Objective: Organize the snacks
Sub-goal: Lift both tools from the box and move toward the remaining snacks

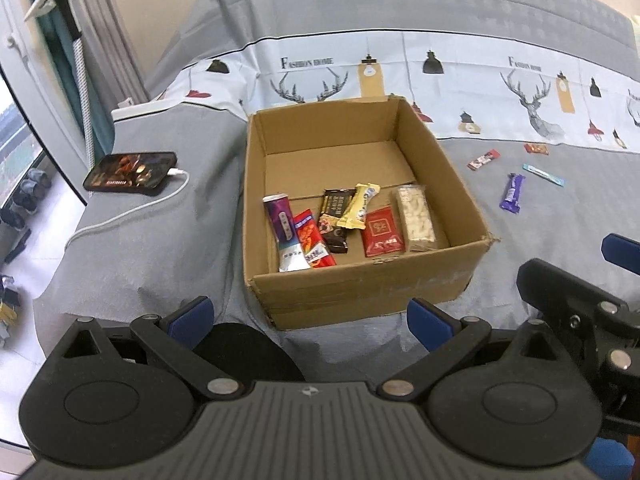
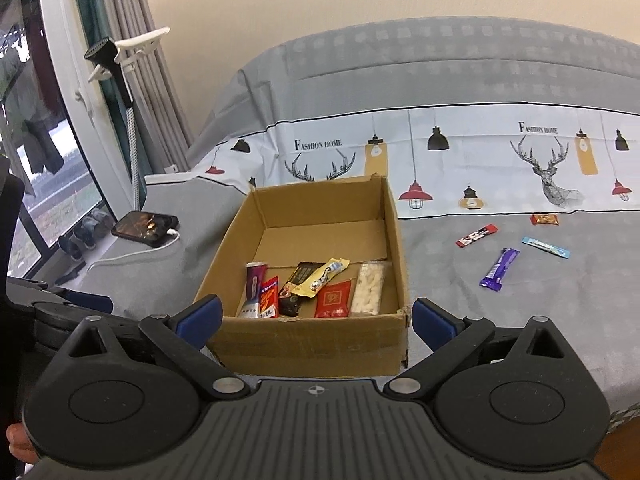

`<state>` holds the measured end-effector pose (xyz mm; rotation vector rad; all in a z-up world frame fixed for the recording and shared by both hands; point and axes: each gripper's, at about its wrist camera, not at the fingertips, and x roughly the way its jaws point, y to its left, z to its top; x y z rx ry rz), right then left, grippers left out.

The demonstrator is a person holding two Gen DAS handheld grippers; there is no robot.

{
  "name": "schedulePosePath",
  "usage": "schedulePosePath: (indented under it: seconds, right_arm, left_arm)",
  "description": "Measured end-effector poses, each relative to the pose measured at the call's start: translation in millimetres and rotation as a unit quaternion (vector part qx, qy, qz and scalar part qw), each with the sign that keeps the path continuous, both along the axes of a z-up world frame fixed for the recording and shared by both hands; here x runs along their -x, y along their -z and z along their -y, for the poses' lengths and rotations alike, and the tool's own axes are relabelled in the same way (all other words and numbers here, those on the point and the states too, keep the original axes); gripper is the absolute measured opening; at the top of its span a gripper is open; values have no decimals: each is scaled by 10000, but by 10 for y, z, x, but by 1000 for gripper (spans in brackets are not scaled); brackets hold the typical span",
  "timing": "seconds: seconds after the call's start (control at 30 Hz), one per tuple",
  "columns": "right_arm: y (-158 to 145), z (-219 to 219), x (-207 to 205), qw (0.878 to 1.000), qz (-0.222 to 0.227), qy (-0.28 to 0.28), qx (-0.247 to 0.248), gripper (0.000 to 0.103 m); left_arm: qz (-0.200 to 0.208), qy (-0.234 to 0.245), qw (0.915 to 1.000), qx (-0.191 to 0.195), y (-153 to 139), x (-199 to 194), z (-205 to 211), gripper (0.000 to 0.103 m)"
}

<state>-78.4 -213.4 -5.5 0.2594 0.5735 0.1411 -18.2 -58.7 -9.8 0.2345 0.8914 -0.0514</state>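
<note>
An open cardboard box (image 1: 360, 288) (image 2: 312, 348) stands on the grey bed and holds several snack packets along its near wall, among them a red packet (image 1: 382, 232) (image 2: 333, 299) and a white bar (image 1: 416, 218) (image 2: 369, 289). To the right of the box, loose on the bed, lie a purple bar (image 1: 511, 193) (image 2: 500, 269), a red-and-white bar (image 1: 483, 159) (image 2: 477, 235), a light blue stick (image 1: 543, 175) (image 2: 545, 247) and a small orange packet (image 1: 536, 148) (image 2: 544, 220). My left gripper (image 1: 310, 316) is open and empty before the box's near wall. My right gripper (image 2: 316, 316) is open and empty, also before the box.
A phone (image 1: 130, 172) (image 2: 145, 229) on a white charging cable lies on the bed to the left of the box. A curtain and a window stand at the far left. The bed's left edge drops off beside the phone. The right gripper's body (image 1: 580, 308) shows in the left wrist view.
</note>
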Motion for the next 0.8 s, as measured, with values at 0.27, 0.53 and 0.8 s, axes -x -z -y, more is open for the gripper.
schedulePosePath:
  seconds: [0.27,0.53,0.8]
  right_arm:
    - [94,220,19,9997,-26,124,-226,101]
    - [214,556,-51,9984,-143,331,-427,101]
    - [388,1037,-153,9943,-316,892,-495,101]
  left_arm:
    - [-94,162,9996,-214,36,-49,278,103]
    - [-283,257,9988,-319,106,-194,525,103]
    - [-508,452,9968,-425,214,-399,832,103]
